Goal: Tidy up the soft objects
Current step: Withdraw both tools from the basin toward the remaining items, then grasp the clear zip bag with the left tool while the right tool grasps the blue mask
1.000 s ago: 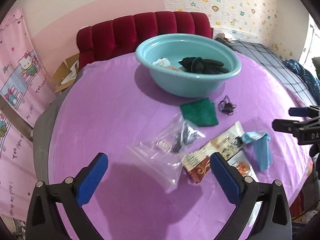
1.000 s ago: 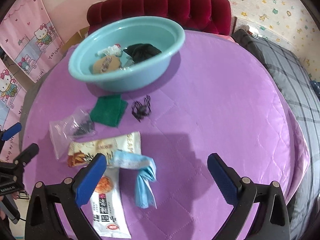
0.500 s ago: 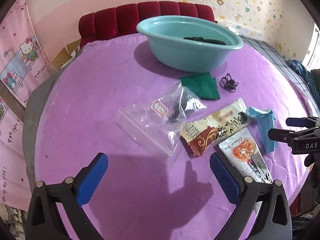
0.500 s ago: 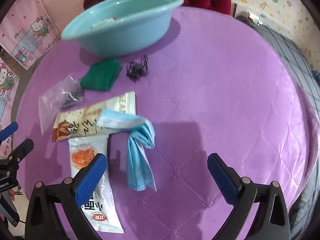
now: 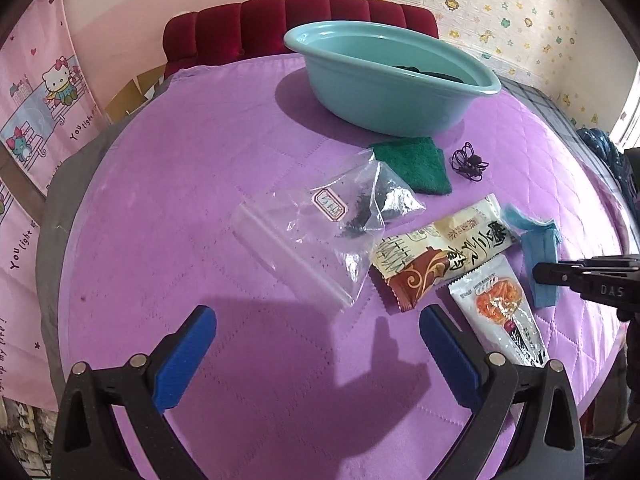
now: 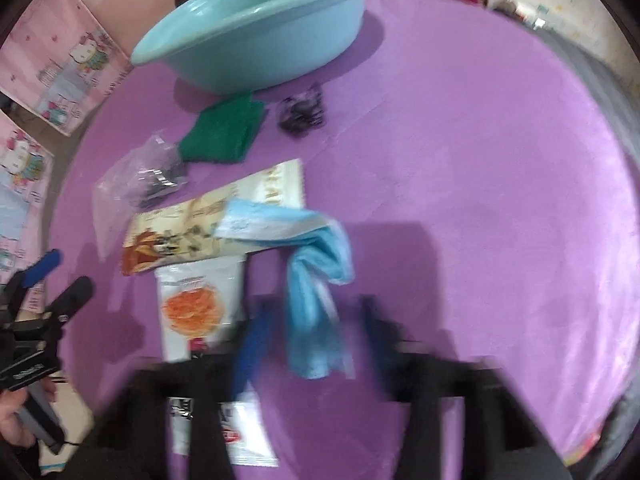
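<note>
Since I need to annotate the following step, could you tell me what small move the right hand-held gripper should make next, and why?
Probably ease the right hand-held gripper down and shut it on the blue face mask. Its blurred fingers look open on either side of the mask's lower end, which lies crumpled on the purple tablecloth, apart from the teal basin.

Both fisheye views are bright, with dark vignetted corners and curved edges. The left wrist view is sharp; gripper shadows fall on the purple quilted tablecloth [image 5: 168, 184]. The right wrist view is motion-blurred, most strongly at the bottom.
</note>
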Demonstrator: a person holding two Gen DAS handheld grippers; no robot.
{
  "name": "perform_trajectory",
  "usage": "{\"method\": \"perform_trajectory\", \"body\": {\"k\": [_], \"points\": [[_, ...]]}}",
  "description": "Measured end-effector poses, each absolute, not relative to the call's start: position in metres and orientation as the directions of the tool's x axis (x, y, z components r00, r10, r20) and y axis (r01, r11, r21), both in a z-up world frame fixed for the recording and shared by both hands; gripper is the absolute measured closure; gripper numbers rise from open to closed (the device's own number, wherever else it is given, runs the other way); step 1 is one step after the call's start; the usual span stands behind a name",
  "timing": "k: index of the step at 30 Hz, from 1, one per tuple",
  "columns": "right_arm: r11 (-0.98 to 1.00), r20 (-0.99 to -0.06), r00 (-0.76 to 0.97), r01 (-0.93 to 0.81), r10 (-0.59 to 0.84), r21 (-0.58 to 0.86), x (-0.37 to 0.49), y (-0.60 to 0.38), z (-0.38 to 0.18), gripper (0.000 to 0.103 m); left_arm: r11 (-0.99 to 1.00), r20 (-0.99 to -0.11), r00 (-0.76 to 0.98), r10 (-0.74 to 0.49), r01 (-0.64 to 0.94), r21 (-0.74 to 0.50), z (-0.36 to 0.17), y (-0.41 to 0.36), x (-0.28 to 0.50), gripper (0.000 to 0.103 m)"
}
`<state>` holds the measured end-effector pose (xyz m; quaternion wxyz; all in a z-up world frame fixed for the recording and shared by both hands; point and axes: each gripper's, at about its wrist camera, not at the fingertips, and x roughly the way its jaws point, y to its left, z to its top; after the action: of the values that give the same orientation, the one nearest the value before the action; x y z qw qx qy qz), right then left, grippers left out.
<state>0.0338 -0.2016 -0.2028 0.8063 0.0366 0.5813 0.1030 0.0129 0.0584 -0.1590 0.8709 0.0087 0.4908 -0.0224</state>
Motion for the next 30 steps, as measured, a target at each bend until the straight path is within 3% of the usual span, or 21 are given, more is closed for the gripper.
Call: {"method": "perform_trajectory", "body": {"k": [26, 27, 29, 30], "points": [[0.981, -0.925, 0.336, -0.138, 0.176, 0.137, 0.035, -0.203, -0.181, 0.1, 0.998, -0.881, 0.469, -0.059, 0.06, -0.035, -0.172, 0.054, 0.075, 0.0], [0.981, -0.927, 0.333, -0.145, 0.172, 0.13, 0.035, -0.201, -0.183, 0.1, 0.997, -0.882, 0.466, -0.073, 0.065, -0.048, -0.172, 0.054, 0.075, 0.004], [0.98, -0.928, 0.329, -0.148, 0.176, 0.133, 0.035, -0.2, -0.184, 0.1, 0.997, -0.882, 0.467, -0.067, 0.072, -0.038, -0.171, 0.052, 0.074, 0.045], [0.98, -0.928, 0.329, -0.149, 0.174, 0.131, 0.036, -0.2, -0.184, 0.1, 0.997, -0.883, 0.467, -0.052, 0.068, -0.023, -0.171, 0.051, 0.074, 0.074]]}}
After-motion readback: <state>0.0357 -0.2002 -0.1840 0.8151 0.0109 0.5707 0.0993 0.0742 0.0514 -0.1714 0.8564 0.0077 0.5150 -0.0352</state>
